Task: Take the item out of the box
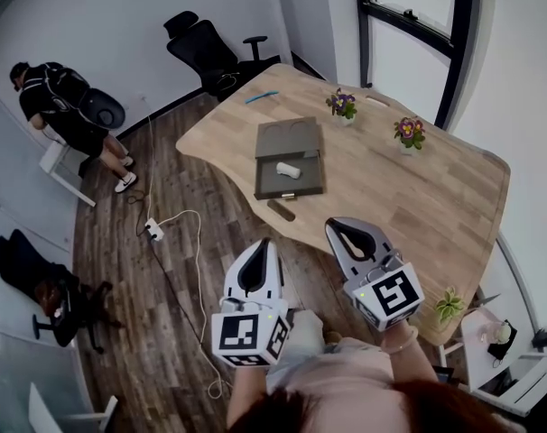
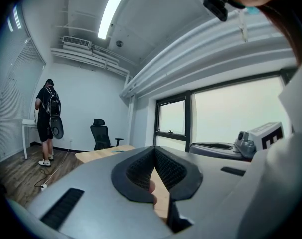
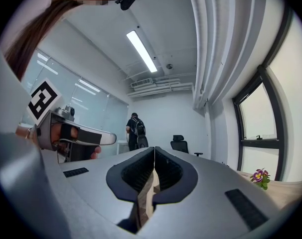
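Person (image 1: pixel 61 106) with backpack stands far left on the floor. Left gripper (image 1: pixel 263 244): jaws together, nothing held, short of the tabletop (image 1: pixel 436 197). Open box (image 1: pixel 290 138) on the tabletop; white item (image 1: pixel 287 170) lies inside. Right gripper (image 1: pixel 335 226): jaws together, empty, apart from the box. 2 flower pots (image 1: pixel 409 133) stand beyond.

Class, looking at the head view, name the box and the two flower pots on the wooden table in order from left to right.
open box → first flower pot → second flower pot
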`<state>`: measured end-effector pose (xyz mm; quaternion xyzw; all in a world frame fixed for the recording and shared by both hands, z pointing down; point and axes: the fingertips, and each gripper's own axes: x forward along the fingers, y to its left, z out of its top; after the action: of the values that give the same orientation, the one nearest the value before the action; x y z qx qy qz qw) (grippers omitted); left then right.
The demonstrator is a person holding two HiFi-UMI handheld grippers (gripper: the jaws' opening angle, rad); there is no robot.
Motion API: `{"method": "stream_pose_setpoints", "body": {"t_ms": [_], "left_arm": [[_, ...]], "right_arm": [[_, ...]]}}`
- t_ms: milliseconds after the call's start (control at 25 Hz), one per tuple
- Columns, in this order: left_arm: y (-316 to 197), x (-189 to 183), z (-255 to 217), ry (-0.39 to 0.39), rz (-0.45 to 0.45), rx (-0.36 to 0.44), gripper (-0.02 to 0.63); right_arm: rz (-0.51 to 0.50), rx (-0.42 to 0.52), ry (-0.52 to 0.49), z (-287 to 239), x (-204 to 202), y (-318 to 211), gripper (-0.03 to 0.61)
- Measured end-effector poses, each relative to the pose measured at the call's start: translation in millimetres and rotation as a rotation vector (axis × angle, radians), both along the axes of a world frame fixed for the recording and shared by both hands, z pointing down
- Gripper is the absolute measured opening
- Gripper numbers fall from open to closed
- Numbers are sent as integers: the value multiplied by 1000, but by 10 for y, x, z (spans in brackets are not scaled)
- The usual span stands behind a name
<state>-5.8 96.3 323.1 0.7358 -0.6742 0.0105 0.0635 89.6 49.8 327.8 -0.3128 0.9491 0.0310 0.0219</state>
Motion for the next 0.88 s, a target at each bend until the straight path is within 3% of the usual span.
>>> {"method": "stream_pose_setpoints", "body": {"t_ms": [880], "left_arm": [[-995,-609,99,8,38,-1,-2]], "right_arm": [[25,9,34,111,-612,-972,0]]}}
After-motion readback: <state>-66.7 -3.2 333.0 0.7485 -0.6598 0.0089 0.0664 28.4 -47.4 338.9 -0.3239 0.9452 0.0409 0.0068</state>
